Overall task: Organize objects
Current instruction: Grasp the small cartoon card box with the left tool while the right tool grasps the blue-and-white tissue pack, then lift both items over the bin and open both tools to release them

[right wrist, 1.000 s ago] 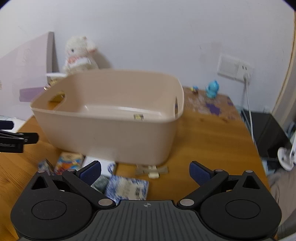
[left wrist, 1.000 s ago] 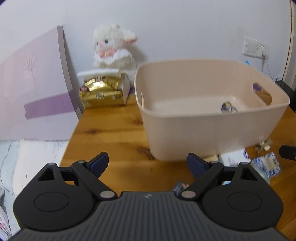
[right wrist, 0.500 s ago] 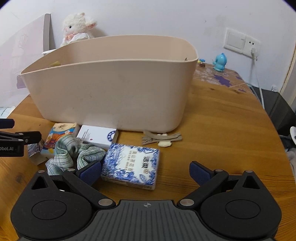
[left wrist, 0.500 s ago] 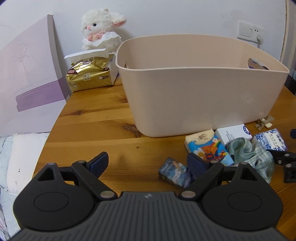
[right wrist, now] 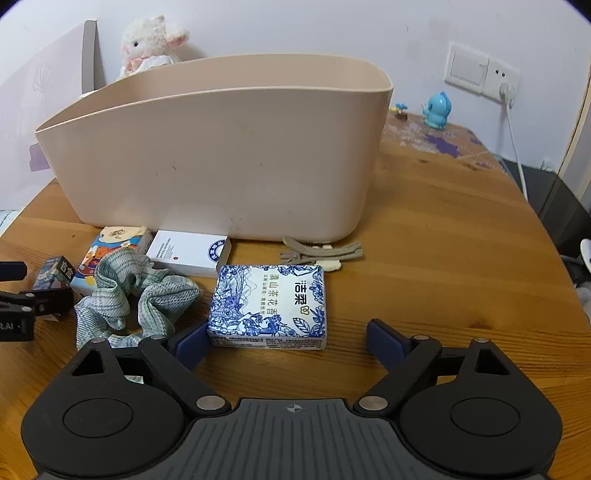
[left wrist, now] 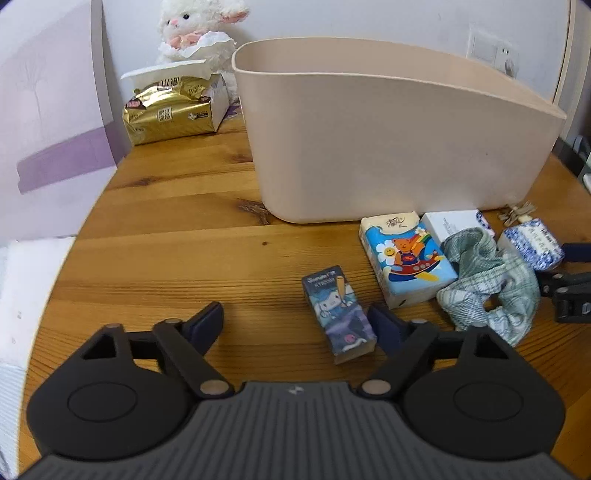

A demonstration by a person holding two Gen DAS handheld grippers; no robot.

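The wooden tabletop (left wrist: 166, 236) carries a large beige bin (left wrist: 388, 140) standing near its back, with the loose things laid in a row along the bin's near wall. Both grippers sit low and level over the tabletop, pointing at that row. The left gripper (left wrist: 295, 321) has its jaws wide apart, holding nothing; the small dark cartoon box (left wrist: 338, 314) lies between them, close against the inner face of the right-hand jaw. The right gripper (right wrist: 286, 341) also has its jaws wide apart and empty, and the blue-and-white tissue pack (right wrist: 269, 306) lies between them with its near left corner touching the left-hand jaw (room is left on its right side).

Left of the cartoon box the tabletop runs bare to its rounded left edge; right of the blue-and-white pack it is open as far as the right edge.

Smaller things follow: the gold tissue bag (left wrist: 170, 110) and white plush lamb (left wrist: 199, 29) at the back left, the bear-print tissue pack (left wrist: 406, 258) just beside the cartoon box, the green checked scrunchie (right wrist: 133, 291) lying against it, the white card box (right wrist: 188, 253) touching the bin's foot, and the beige hair clips (right wrist: 321, 253) behind the blue-and-white pack.

Compared with 1 second ago, both cameras have dropped from looking down into the bin to tabletop height, and over the last 0.5 second each has closed in on its item.
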